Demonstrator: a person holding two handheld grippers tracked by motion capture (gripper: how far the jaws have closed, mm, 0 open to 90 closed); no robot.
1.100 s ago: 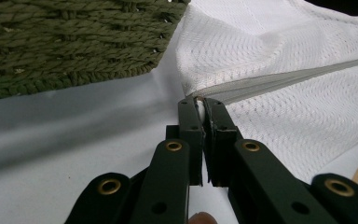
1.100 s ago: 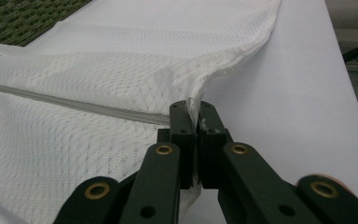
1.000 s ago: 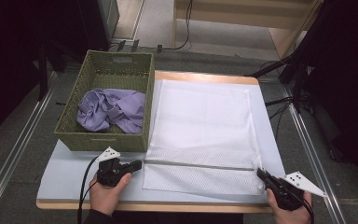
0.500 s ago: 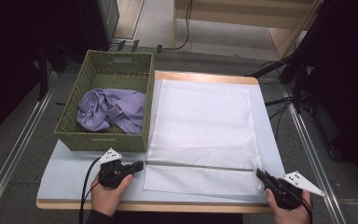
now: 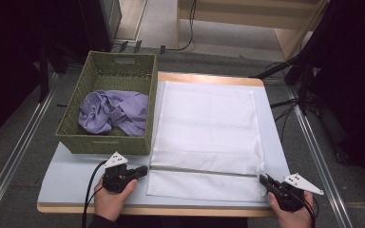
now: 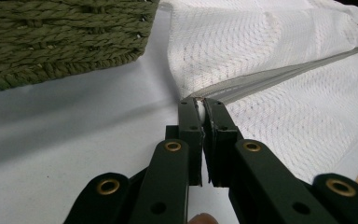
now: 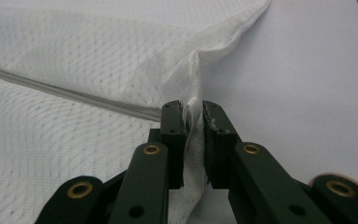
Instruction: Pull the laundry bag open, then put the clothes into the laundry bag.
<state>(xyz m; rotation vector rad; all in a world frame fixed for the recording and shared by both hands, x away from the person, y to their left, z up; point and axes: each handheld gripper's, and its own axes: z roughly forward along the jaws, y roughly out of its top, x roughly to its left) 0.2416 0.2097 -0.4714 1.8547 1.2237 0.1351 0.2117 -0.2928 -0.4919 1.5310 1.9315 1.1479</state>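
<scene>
Barely anything has shifted since a second ago, except the right tool [image 7: 193, 116] has just been easing open, mesh bag [image 5: 204, 128] edge loose between its jaws. Left tool [image 6: 199, 108] clamps the bag's zipper end, flat on the bench [image 5: 71, 178]. Next, likely release. Basket [image 5: 105, 142] holds purple cloth [image 5: 115, 110].

White mesh bag [image 5: 204, 128] (grey zip), green basket [image 5: 105, 142], lilac cloth [image 5: 114, 111].

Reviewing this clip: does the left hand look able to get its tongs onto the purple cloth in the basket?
Probably yes: the basket is open-topped beside the left tongs, and the purple cloth lies uncovered. They are clamped on the white mesh bag, though.
</scene>
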